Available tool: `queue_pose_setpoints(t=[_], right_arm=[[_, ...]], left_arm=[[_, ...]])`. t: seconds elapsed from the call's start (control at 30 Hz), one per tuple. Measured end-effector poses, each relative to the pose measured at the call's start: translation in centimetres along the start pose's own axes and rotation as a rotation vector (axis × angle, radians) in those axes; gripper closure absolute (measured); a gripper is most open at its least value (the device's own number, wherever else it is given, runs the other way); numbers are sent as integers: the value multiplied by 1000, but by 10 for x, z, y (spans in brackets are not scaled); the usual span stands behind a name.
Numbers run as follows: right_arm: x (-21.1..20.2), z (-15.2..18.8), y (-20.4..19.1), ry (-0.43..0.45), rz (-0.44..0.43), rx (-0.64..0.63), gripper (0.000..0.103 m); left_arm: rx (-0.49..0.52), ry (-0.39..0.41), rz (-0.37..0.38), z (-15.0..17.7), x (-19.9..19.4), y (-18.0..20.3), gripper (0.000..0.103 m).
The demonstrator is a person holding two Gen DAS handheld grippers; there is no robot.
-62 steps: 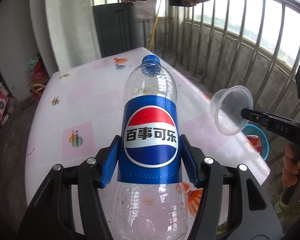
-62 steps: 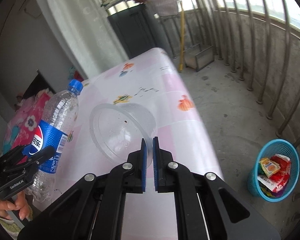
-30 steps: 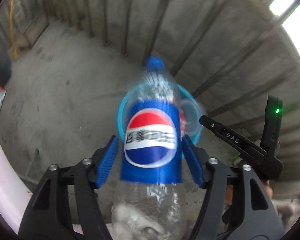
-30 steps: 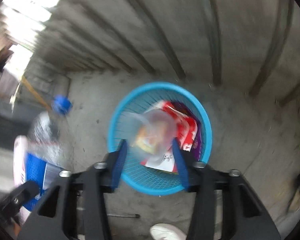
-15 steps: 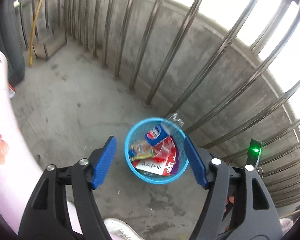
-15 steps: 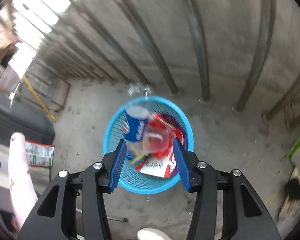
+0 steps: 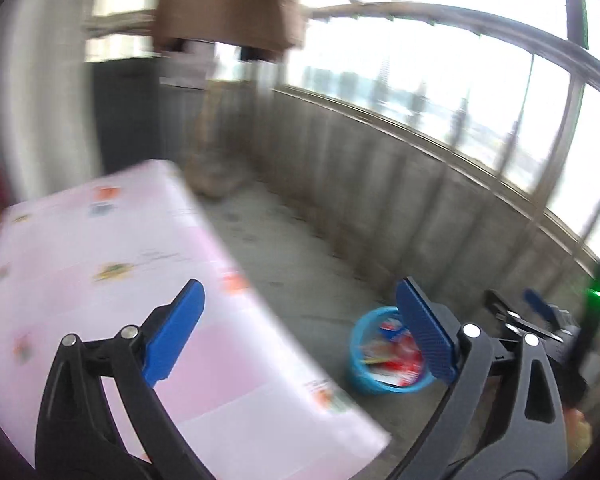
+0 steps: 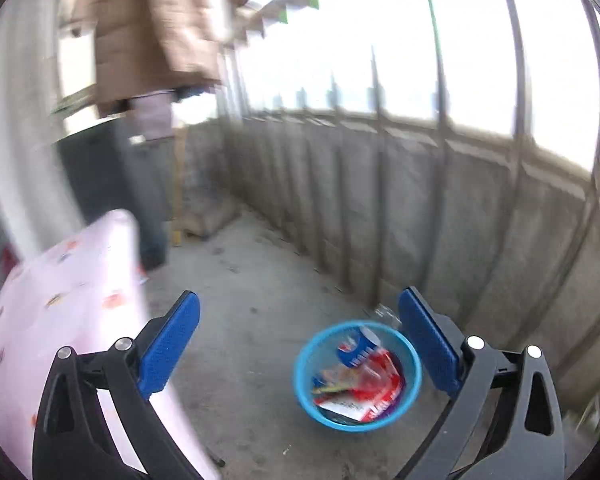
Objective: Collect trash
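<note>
The collecting is judged nearly or wholly done. A blue-labelled bottle (image 8: pixel 358 350) is seen lying in the blue basket (image 8: pixel 414 376) on the concrete floor, on the right near the railing, among red and yellow wrappers (image 8: pixel 374 392); the wrappers are too blurred to be counted, and whether a clear cup lies among them cannot be told. The pink-clothed table (image 7: pixel 100 280) on the left is shown with only its printed pattern in the part in view, so little seems left to be gathered; its near end is cut off by the frame.

One basket, one bottle, one table and two grippers are counted. The left gripper (image 7: pixel 296 334) and the right gripper (image 8: pixel 300 346) are both seen with jaws opening, spread wide, with nothing between them.
</note>
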State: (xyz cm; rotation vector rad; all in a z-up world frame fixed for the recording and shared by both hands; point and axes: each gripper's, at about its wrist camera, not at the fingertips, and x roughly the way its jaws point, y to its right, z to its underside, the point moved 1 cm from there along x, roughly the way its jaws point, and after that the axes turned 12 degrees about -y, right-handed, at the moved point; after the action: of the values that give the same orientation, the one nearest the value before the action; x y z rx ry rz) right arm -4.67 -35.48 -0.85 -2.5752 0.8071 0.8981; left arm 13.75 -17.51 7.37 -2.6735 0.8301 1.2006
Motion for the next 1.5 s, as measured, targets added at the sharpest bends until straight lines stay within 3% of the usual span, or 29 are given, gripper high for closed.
queue_pose_setpoints(t=[0.1,0.2,0.27,0.37,0.5,0.6,1.03,1.5], right_arm=[[-28,8,-40,21,-56,-95,6],[-47,28,-84,-3,-134,-196,6],[-50,44,-106,-57,-157,-252,6],[-38,66,-135,-189,-161,-350,6],[-27,88,-154,-306,-95,-445,6],[-24,97,-154,-327,-48,-487,6],[-15,91,-125,-363,51,-392,6],[-7,85,-113,-379,73,-360,6]], left_arm=[[-80,27,-173,29,-28,-30,9],[-96,44,-314,60,-44,-45,9],[-133,30,-390,84,-55,-58,9],[-228,-62,-436,109,-54,-72,9],[-268,-235,-445,125,-35,-88,9],[-252,-298,-439,128,-28,-85,9],[-208,-348,-417,136,-7,-70,9],[-184,-374,-407,132,1,-64,9]])
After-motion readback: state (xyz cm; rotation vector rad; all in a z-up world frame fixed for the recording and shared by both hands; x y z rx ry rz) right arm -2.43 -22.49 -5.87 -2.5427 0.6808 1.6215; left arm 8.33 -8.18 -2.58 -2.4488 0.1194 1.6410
